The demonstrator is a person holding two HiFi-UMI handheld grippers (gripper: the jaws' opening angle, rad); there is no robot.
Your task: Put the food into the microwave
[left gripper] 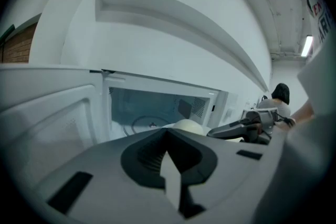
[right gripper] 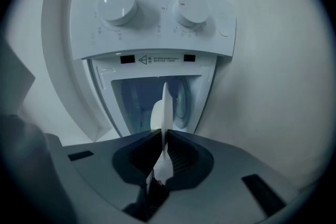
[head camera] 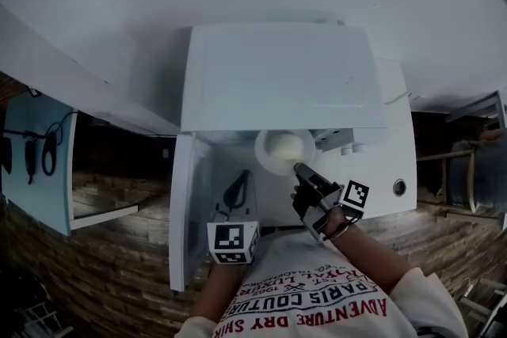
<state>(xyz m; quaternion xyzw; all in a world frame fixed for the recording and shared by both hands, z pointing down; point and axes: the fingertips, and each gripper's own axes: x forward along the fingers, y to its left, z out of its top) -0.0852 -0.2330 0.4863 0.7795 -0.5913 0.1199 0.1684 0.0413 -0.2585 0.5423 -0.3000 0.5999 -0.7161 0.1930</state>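
Starting nearest to me, my left hand-held gripper (head camera: 239, 187) sits in front of the microwave (head camera: 277, 75), beside the inner face of its open door (head camera: 190, 202). Its jaws are brought together with nothing between them.

My right hand-held gripper (head camera: 299, 168) is just right of it and closer to the microwave's opening. Both jaws are pressed flat on the near rim of a white plate (head camera: 264, 157). That gripper's own view shows the thin edge clamped between the pads.

Food: one pale round bun (head camera: 285, 145) rests on the plate. The plate is at the mouth of the microwave, partly under the front lip of its top.

The door is swung out to the left of the microwave's opening. On the floor inside the microwave lies a round glass turntable (left gripper: 144, 123). Two white dials (right gripper: 118, 7) are on the panel to the right of the opening. The microwave stands on a white worktop (head camera: 400, 146).
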